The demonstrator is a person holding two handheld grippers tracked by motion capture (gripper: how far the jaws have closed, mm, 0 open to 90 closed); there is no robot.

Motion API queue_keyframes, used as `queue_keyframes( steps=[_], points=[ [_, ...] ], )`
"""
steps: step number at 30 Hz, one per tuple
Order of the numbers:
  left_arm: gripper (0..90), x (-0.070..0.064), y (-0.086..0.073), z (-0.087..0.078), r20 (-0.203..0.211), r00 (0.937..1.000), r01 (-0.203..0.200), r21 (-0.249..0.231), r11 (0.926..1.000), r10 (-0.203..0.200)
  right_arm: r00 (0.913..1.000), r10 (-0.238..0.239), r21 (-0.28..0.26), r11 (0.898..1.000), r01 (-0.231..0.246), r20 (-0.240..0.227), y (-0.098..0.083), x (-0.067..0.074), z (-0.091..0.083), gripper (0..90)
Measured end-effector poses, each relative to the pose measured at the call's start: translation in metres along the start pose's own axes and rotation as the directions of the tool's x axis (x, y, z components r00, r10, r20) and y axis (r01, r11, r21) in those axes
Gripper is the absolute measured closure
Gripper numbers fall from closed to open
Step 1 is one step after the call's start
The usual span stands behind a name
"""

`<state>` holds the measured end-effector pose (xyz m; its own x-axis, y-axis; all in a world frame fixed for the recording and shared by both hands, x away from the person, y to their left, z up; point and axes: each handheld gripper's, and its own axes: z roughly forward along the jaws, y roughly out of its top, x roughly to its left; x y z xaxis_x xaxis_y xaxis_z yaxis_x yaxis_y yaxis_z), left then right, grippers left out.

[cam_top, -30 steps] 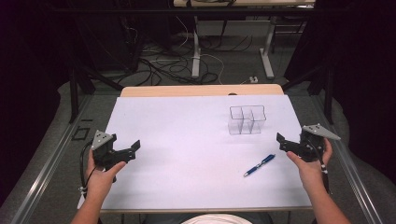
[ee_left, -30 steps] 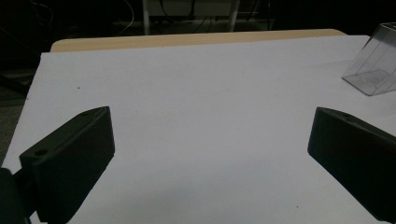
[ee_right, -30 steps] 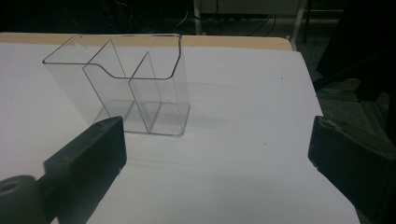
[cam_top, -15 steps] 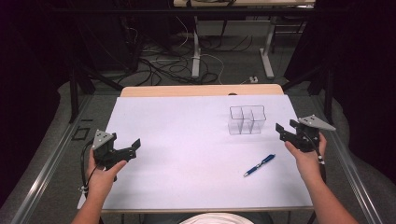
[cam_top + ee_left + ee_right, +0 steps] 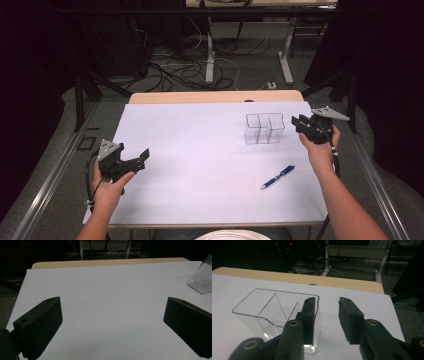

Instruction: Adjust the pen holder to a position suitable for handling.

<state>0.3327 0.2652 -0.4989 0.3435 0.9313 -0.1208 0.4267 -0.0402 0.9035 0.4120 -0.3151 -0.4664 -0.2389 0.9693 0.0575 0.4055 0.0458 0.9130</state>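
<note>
Two tongs work over one white-covered counter (image 5: 200, 170) in the high view. The left tongs (image 5: 140, 157) sit above the counter's left edge, nearer the near-left corner, held in the person's left hand (image 5: 109, 187), jaws spread and holding nothing. The right tongs (image 5: 299, 123) hover at the right edge, toward the far-right corner, in the right hand (image 5: 320, 152), with a grey three-cornered plate on top; their tips are just beside the right wall of a clear plastic organiser (image 5: 264, 128) with compartments, which stands upright on the far right part of the counter. A blue pen (image 5: 278, 176) lies slantwise on the sheet, nearer the near edge than the organiser and well apart from both tongs. A strip of bare wood shows along the far edge, and cables lie on the floor (image 5: 190, 70) beyond.

From the left gripper view, the left tongs (image 5: 112, 315) are wide apart, with bare white counter (image 5: 107, 290) between them. A corner of the clear organiser (image 5: 202, 277) shows at the right edge.

From the right gripper view, the right tongs (image 5: 325, 315) stand at a narrow gap, gripping nothing. One jaw overlaps the near corner of the organiser (image 5: 274, 310); whether it touches the wall I cannot tell. The other jaw is over bare counter (image 5: 362, 297) beside it.
</note>
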Motion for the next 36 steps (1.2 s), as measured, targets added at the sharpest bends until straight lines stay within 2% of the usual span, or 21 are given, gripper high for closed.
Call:
queue_keyframes(
  steps=[2, 3, 5, 11, 12, 17, 21, 28, 31, 36],
  points=[
    [2.1, 0.000, 0.000, 0.000, 0.001, 1.0000, -0.001, 0.002, 1.0000, 0.001, 1.0000, -0.004, 0.005, 1.000, 0.004, -0.009, 0.002, -0.002, 0.007, 79.3],
    [2.3, 0.000, -0.001, 0.000, 0.001, 1.0000, -0.010, 0.009, 0.9999, 0.010, 1.0000, 0.006, 0.018, 1.000, -0.006, 0.004, 0.004, -0.003, 0.015, 85.1],
    [2.5, 0.000, -0.001, 0.002, 0.001, 1.0000, -0.006, 0.008, 0.9999, 0.006, 1.0000, 0.007, 0.039, 0.999, -0.007, 0.000, 0.006, -0.004, 0.022, 89.4],
    [2.8, 0.000, -0.001, 0.001, 0.001, 1.0000, -0.002, 0.007, 1.0000, 0.002, 0.9999, 0.014, 0.072, 0.997, -0.014, 0.007, 0.006, -0.004, 0.036, 90.0],
    [2.8, 0.000, -0.001, 0.002, 0.000, 1.0000, -0.001, 0.007, 1.0000, 0.001, 0.9999, 0.002, 0.092, 0.996, -0.004, 0.017, 0.004, -0.005, 0.041, 90.0],
    [3.1, 0.001, -0.002, 0.001, 0.000, 1.0000, -0.008, 0.017, 0.9998, 0.008, 0.9999, 0.011, 0.126, 0.992, -0.012, 0.009, -0.001, -0.003, 0.055, 90.0],
    [3.2, 0.001, -0.002, 0.001, 0.000, 1.0000, 0.004, 0.011, 0.9999, -0.004, 1.0000, 0.006, 0.140, 0.990, -0.007, 0.003, -0.004, -0.002, 0.062, 90.0],
    [3.4, 0.002, -0.002, 0.002, 0.001, 1.0000, 0.006, 0.014, 0.9999, -0.006, 1.0000, -0.005, 0.160, 0.987, 0.005, -0.001, -0.008, 0.000, 0.069, 90.0],
    [3.5, 0.002, -0.002, 0.002, 0.000, 0.9999, 0.011, 0.017, 0.9998, -0.011, 0.9997, 0.022, 0.174, 0.985, -0.019, -0.014, -0.011, -0.002, 0.073, 90.0],
    [3.5, 0.003, -0.003, 0.003, -0.001, 0.9998, 0.018, 0.014, 0.9997, -0.018, 0.9994, 0.030, 0.173, 0.985, -0.026, -0.016, -0.011, -0.003, 0.073, 90.0]
  ],
)
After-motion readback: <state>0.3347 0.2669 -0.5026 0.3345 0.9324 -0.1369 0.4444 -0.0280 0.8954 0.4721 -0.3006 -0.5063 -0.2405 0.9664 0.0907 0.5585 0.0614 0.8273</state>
